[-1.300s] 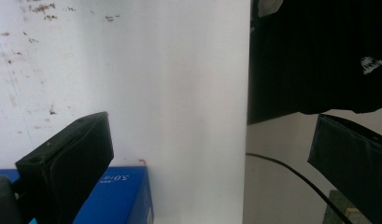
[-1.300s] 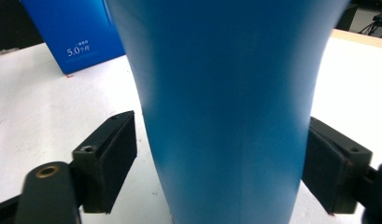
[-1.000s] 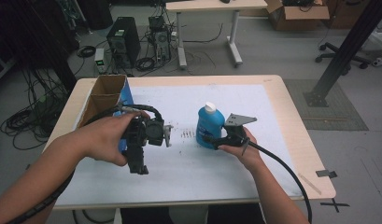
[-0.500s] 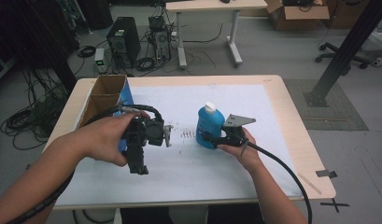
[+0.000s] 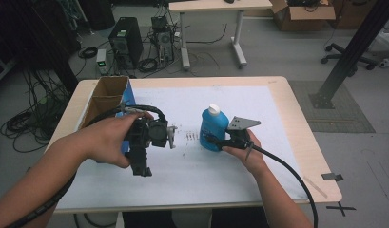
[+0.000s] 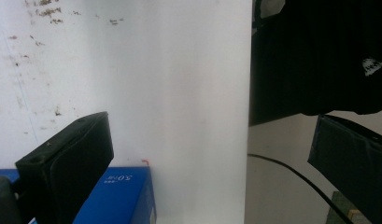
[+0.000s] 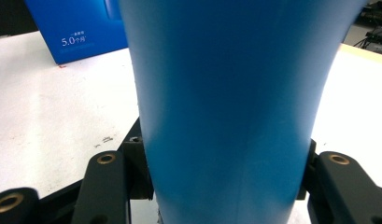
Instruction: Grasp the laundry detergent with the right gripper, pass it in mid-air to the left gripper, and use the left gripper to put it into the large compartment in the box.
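Note:
A blue bottle (image 5: 213,127) with a white cap stands upright on the white table top (image 5: 277,118). My right gripper (image 5: 212,140) comes at it from the right, low on its body. Its jaws have just been closing and now press both sides of the bottle (image 7: 226,93), so my right gripper (image 7: 226,191) is shut on it. My left gripper (image 5: 137,142) is held in the left hand above the table, left of the bottle and apart from it. In the left gripper view my left gripper (image 6: 207,163) stands wide open with nothing between its jaws.
An open cardboard box (image 5: 109,92) with a blue printed side (image 7: 76,32) stands at the table's left edge, close to the left hand; its blue corner (image 6: 118,196) lies by the left jaw. Small dark marks (image 5: 189,135) dot the table between the grippers. Cables trail from both grippers.

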The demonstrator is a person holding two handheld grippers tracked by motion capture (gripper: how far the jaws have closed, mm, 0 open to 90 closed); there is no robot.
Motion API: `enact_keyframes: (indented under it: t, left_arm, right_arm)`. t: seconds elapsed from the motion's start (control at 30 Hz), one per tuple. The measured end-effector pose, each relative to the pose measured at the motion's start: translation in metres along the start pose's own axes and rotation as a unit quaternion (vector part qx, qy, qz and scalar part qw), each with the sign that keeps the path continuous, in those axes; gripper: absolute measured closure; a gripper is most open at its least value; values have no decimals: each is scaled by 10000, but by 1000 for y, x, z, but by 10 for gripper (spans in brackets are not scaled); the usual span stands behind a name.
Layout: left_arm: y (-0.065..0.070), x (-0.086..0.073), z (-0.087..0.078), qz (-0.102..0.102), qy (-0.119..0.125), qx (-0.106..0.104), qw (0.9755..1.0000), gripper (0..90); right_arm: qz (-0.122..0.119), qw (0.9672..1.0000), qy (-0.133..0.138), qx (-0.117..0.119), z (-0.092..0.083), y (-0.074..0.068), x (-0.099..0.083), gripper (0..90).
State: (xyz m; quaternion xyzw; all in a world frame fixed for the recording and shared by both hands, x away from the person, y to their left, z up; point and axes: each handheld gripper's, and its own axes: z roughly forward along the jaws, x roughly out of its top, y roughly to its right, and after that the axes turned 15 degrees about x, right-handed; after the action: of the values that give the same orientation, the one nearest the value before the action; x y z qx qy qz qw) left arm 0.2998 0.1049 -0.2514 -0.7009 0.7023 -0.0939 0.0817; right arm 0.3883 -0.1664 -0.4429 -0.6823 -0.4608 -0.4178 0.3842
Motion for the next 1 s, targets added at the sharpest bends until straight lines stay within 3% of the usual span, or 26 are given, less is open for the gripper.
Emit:
enact_keyframes:
  t: [0.27,0.37,0.57,0.7,0.77,0.97,1.0]
  left_arm:
    - [-3,-1,0,-29,-14,14,10000,2]
    - [-6,0,-2,-36,9,41,10000,2]
    - [-12,5,-2,-27,24,66,10000,2]
    - [-16,10,-5,-15,80,84,9999,2]
    - [-19,13,-9,-23,120,100,9999,2]
    - [-22,20,-19,12,191,134,9997,2]
    - [-22,20,-19,12,191,134,9997,2]
  right_arm:
    - [-100,9998,-7,170,-4,-4,5,451]
    - [-248,9988,127,408,-17,-9,20,451]
    - [-591,9957,80,702,-38,-17,43,450]
    - [-782,9926,-90,921,-50,-24,55,448]
    - [-893,9887,-151,1195,-54,-29,59,447]
    - [-1072,9793,-363,1679,-46,-44,61,446]
    - [-1072,9793,-363,1679,-46,-44,61,446]
